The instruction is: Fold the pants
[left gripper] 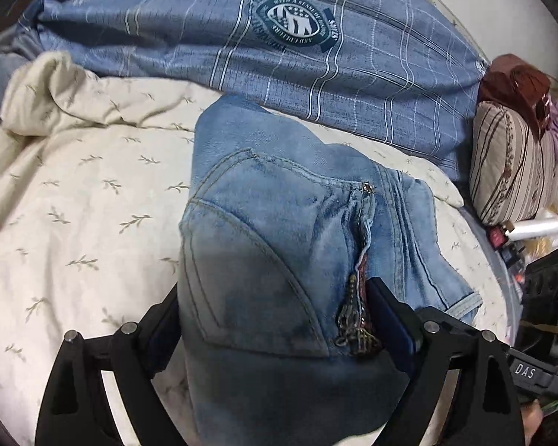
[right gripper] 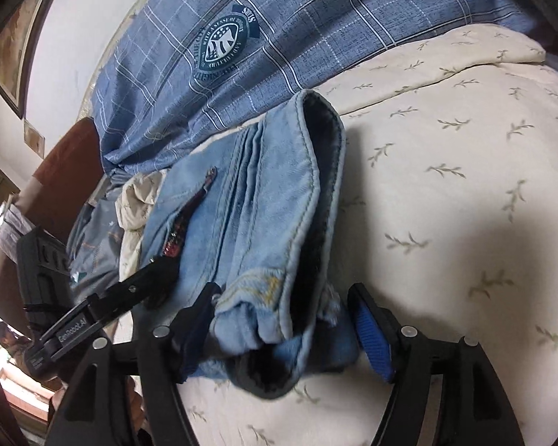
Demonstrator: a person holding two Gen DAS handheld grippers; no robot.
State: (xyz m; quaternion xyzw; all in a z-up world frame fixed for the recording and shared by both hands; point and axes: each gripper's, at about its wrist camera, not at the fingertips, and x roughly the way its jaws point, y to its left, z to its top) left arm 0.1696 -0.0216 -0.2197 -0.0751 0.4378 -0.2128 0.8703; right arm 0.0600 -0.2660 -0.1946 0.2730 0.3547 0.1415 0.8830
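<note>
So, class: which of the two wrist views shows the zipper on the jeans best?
The left wrist view: the zipper runs nearly its whole length down the jeans, facing the camera. In the right wrist view the zipper appears small and oblique, at the fold's left side.

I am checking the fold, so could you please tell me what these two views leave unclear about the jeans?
- Left wrist view: the jeans cover the left gripper pads, so contact is unclear.
- Right wrist view: the jeans' near end is dark and bunched; layers uncountable.
- Both views: the jeans' underside lies hidden against the cream bedspread.
</note>
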